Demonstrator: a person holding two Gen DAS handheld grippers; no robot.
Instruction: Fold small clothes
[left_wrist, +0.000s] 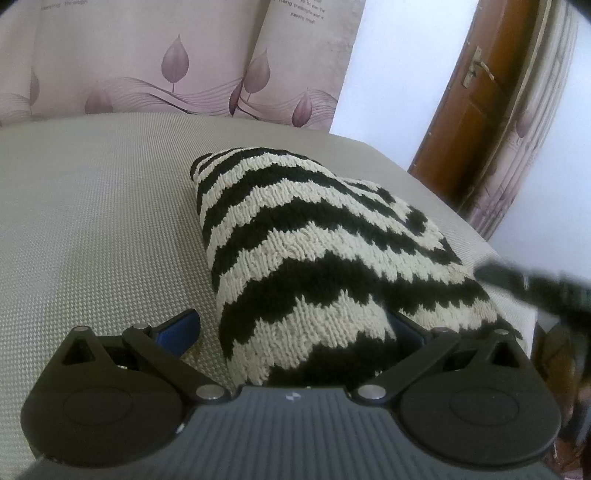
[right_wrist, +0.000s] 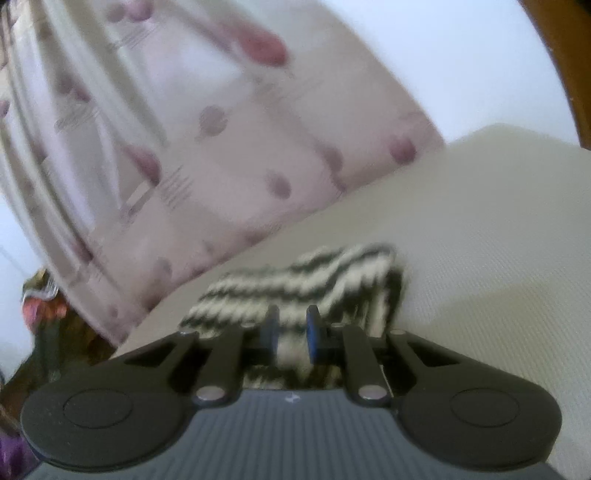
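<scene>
Left gripper (left_wrist: 291, 332) fingers spread around striped knit (left_wrist: 314, 240); right gripper (right_wrist: 292, 328) narrowly pinching its edge.

bare grey worktop (left_wrist: 92, 221) lies open to the left of the striped knit garment (left_wrist: 314, 240), which bulks up mid-surface. the leaf-print curtain (left_wrist: 147, 66) closes the far edge; a wooden door (left_wrist: 476, 122) stands beyond the right corner.

Both wrist views low, close; share striped knit (left_wrist: 325, 258) (right_wrist: 295, 284)
</scene>
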